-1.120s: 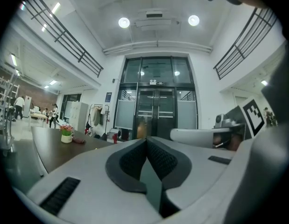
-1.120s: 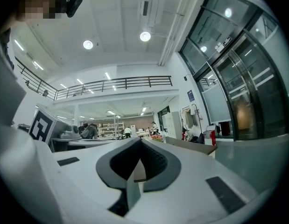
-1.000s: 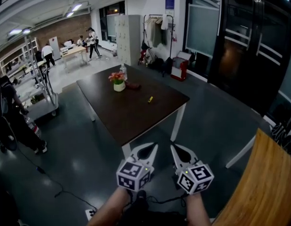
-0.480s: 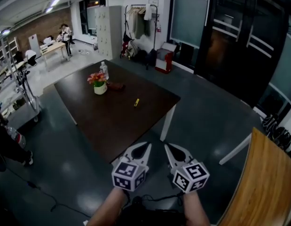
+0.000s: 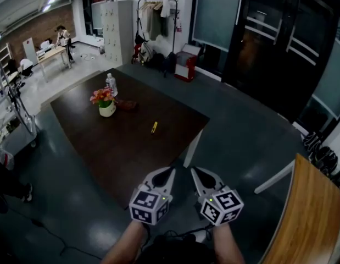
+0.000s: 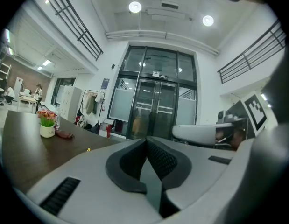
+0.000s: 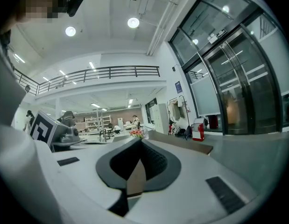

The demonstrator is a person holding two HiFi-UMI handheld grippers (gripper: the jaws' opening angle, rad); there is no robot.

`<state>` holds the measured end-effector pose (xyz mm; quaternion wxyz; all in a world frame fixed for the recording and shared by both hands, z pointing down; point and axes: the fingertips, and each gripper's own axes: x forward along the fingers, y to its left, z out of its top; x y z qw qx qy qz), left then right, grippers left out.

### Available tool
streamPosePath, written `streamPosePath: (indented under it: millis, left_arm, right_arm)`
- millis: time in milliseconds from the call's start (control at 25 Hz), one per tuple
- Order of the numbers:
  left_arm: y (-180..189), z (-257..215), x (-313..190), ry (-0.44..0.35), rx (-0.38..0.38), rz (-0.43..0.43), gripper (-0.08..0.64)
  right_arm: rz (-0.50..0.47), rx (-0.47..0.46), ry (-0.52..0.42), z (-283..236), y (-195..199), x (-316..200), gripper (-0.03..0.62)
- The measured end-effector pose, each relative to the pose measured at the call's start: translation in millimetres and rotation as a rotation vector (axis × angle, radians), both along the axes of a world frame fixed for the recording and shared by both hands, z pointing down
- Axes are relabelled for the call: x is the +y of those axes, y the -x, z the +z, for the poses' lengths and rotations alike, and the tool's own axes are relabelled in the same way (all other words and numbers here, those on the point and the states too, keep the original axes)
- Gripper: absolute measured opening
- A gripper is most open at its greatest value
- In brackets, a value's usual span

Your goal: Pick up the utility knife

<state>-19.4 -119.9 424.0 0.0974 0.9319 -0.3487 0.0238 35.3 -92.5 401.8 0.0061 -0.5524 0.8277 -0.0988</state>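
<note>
The utility knife is small and yellow and lies on the dark brown table, toward its right side. In the left gripper view the knife is a tiny yellow speck far ahead. My left gripper and right gripper are held side by side over the floor, just short of the table's near corner and far from the knife. Both are shut with nothing between the jaws. The left gripper points past the table toward the glass doors; the right gripper points along the table's edge.
A white pot of flowers, a water bottle and a dark brown item stand at the table's far end. A light wooden tabletop is at the lower right. A red bin, coat rack and glass doors line the back.
Both grippers have moved forward toward the table, still shut. The table, with the knife on it, now lies closer and further left in the head view.
</note>
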Motion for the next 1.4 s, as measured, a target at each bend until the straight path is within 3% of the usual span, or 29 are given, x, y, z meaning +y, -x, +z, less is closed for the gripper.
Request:
streamPosePath:
  millis: [280,680,880,1400]
  left_arm:
    - [-22.9,4.5,-50.0,-0.005,-0.028,-0.079,0.006]
    - [-50.4,-11.5,-106.5,-0.03,-0.044,-0.294,0.006]
    - [-52.0,-14.4,-126.9,-0.052,-0.111,-0.362,0.006]
    - [-22.1,26.3,-229.2,0.009,-0.106,-0.415,0.006]
  right_arm:
    - [-0.089,-0.038,-0.016,-0.3,-26.6,-55.7,0.011]
    - [-0.302,-0.075,-0.048,-10.5,-65.0,-128.5,0.011]
    - [-0.371,-0.099,-0.064,-17.1,-68.3,-156.4,0.011]
    - [-0.431,-0.014,-0.015,5.1,-41.9,-257.9,0.011]
